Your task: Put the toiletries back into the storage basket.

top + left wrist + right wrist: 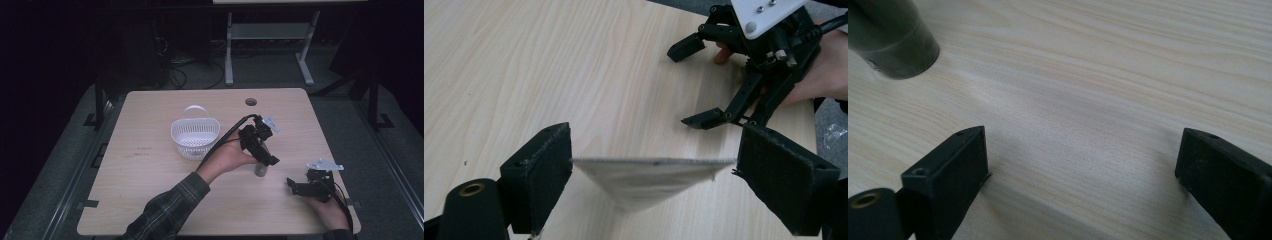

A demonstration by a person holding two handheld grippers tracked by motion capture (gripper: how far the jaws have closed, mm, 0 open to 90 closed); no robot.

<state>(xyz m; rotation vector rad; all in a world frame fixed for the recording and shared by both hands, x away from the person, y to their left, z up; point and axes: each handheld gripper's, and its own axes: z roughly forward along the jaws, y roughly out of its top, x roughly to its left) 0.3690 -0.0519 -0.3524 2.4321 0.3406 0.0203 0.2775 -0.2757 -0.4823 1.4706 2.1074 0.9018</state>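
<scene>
Cup (260,168) stands upright between our left gripper (265,159) jaws, its rim clamped — our right gripper (298,186), splayed and empty, sits well apart.

High view over table (150,165); both tongs views close above it

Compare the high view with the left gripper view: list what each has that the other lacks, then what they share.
The high view alone has the white basket, the plaid sleeve, the hole in the table and the floor with desk legs behind. The left gripper view alone has a close look at the left gripper, its two black pads touching the ends of a flat, thin-edged thing. Both share the wooden tabletop, the cup-like thing and the open right gripper.
</scene>
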